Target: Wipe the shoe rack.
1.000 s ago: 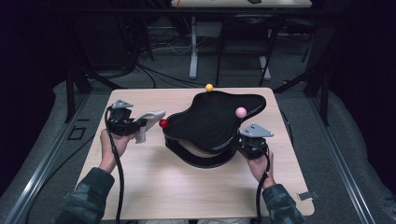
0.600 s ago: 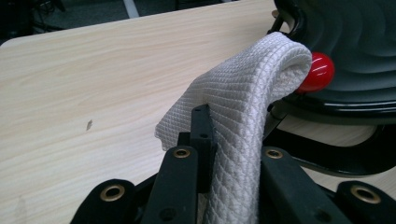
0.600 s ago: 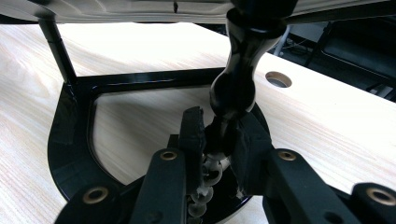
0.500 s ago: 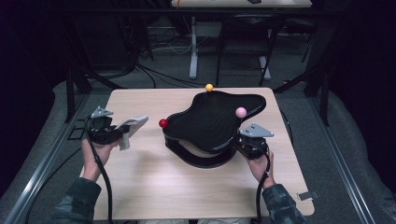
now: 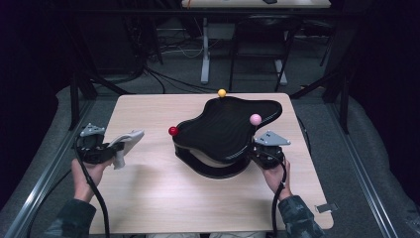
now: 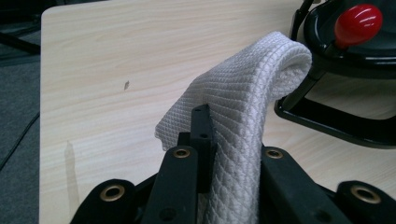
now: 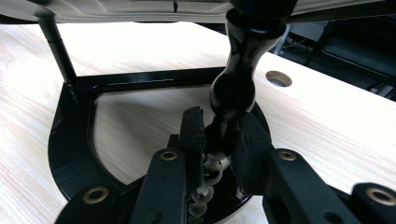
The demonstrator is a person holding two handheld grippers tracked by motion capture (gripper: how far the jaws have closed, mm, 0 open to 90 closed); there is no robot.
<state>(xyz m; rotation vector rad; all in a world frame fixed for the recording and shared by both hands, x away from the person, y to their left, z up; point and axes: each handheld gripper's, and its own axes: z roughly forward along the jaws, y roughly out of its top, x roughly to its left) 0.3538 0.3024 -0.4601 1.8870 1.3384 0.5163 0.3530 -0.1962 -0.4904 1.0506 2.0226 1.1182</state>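
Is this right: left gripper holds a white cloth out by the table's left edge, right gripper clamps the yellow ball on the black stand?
Not quite. The right gripper clamps the stand's black post under the tray, not the yellow ball, as the right gripper view shows. The rest holds: left gripper, white cloth.

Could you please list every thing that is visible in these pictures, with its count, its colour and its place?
table: one, light wood, centre of the high view.
black stand: one, black wavy top on a black base frame, right half of the table.
red ball: one, red, left edge of the stand.
yellow ball: one, yellow, far edge of the stand.
pink ball: one, pink, right side of the stand's top.
white cloth: one, white, textured, held above the table's left part.
left gripper: one, black, shut on the white cloth, left of the stand.
right gripper: one, black, shut on a post of the black stand, at its right near side.
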